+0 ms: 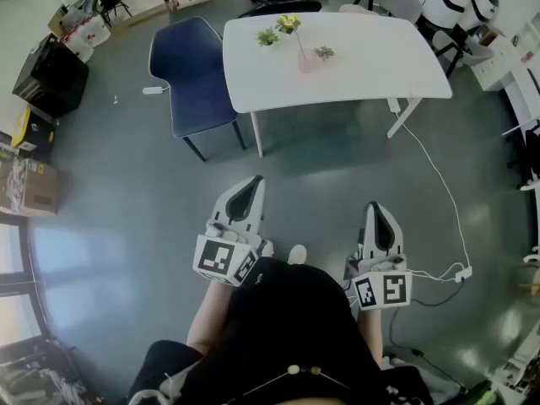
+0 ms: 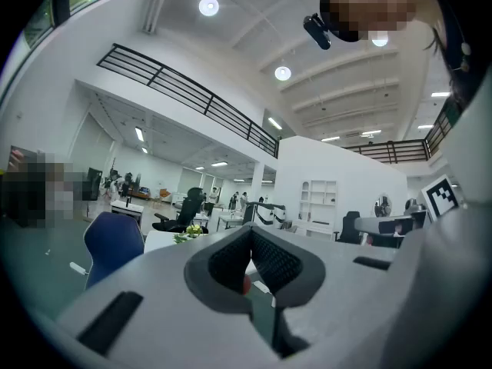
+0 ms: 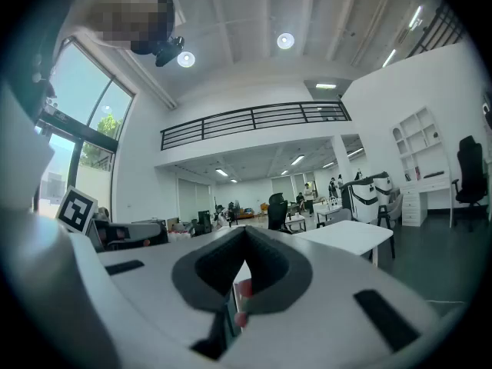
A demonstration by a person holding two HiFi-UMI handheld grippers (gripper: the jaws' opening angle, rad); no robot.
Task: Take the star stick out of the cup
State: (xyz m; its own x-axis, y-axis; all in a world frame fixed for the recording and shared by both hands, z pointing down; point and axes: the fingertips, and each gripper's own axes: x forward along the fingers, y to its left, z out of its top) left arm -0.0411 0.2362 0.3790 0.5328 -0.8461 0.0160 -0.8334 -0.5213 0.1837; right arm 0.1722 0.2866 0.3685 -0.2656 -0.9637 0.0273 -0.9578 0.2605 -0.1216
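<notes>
Left gripper (image 1: 245, 194) and right gripper (image 1: 376, 213), jaws closed, empty; cup (image 1: 305, 62) with star stick (image 1: 298, 44) well ahead. Unopened jaws may topple the cup.

A smooth grey floor (image 1: 110, 192) fills a tall, open office. A white surface (image 1: 363, 66) stands on slim legs, with a blue chair (image 1: 192, 74) just beside its left edge. A white cable (image 1: 439, 184) trails over the floor from under its near right corner. Cardboard boxes (image 1: 29, 184) sit at the left. A black-railed balcony (image 3: 254, 118) runs beneath a white ceiling with round lights (image 3: 285, 41). Large windows (image 3: 84, 129) let in daylight.
</notes>
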